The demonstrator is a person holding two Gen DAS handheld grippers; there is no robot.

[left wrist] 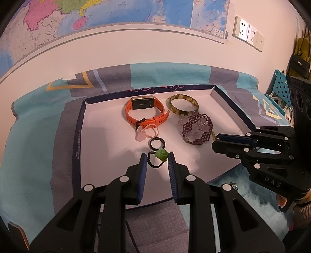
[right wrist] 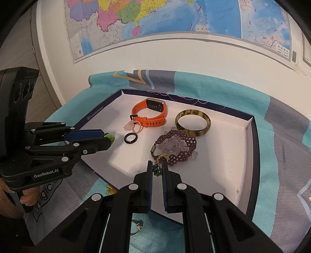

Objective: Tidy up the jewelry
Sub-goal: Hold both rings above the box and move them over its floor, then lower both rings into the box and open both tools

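Note:
A white tray [left wrist: 77,136] with a dark blue rim holds the jewelry. My left gripper [left wrist: 157,158] is shut on a green bead on a black cord loop [left wrist: 161,154], low over the tray's near part. In the right wrist view that bead [right wrist: 111,137] pokes out of the left gripper [right wrist: 109,140]. My right gripper [right wrist: 157,166] is shut on a dark green bead on a gold chain [right wrist: 156,170], just in front of a purple bead bracelet [right wrist: 175,145]. In the tray lie an orange watch [left wrist: 144,112], an amber bangle [left wrist: 182,105], a black ring [left wrist: 157,144] and a pink charm [left wrist: 141,134].
The tray rests on a teal and grey patterned cloth [left wrist: 38,136]. A key ring [right wrist: 136,225] and a small gold piece [right wrist: 110,189] lie on the cloth near the tray's front edge. A map [right wrist: 175,17] covers the wall behind. A blue pegboard [left wrist: 281,89] stands at the right.

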